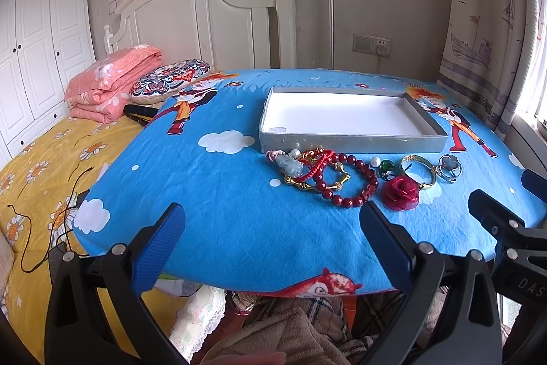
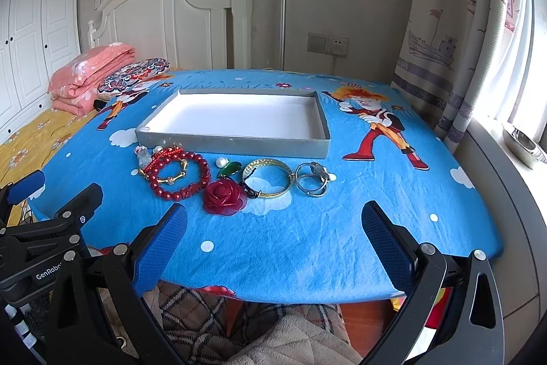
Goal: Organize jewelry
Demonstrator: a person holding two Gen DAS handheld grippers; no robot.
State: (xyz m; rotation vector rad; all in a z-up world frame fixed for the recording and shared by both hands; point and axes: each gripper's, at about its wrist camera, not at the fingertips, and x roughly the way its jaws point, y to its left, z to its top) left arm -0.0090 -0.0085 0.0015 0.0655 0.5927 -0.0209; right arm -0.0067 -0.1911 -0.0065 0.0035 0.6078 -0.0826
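Note:
A shallow grey box with a white inside lies empty on a blue cartoon cloth. In front of it lies a row of jewelry: a jade pendant, a red bead bracelet, a red rose brooch, a gold bangle and a silver ring piece. My left gripper is open and empty at the near table edge. My right gripper is open and empty, just short of the jewelry.
The table is covered by the blue cloth. A bed with a yellow cover, a folded pink quilt and a patterned cushion lies to the left. A curtain and window sill are on the right.

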